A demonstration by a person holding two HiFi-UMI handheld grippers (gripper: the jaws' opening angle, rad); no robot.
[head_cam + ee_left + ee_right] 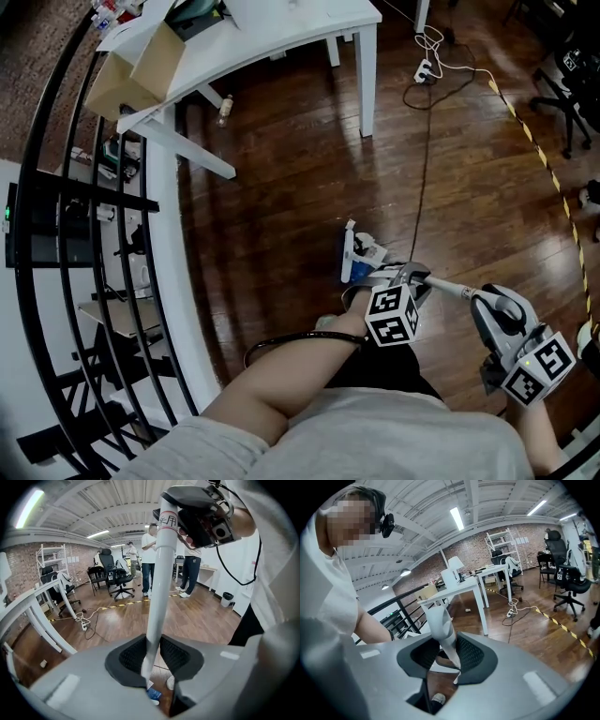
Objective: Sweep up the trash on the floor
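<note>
Both tools are closed on 1 white broom pole (448,286), which slants across the near right of the head view. The left tool (412,276) grips it lower down, its 2 jaws pressed on the shaft from either side. The right tool (449,651) is clamped on the thicker grey-white upper end, nearer the person. The pole's lower end meets the dark wood floor (281,187) just beyond the left tool. There lies the trash (367,251), white scraps against a blue piece; whether that blue piece is the broom head I cannot tell. A thin black cable (427,159) runs from there to a white power strip (425,69) at the far right. At the far left a white tabletop (281,42) carries a cardboard box (141,70). A black railing (56,187) curves down the left side.
</note>
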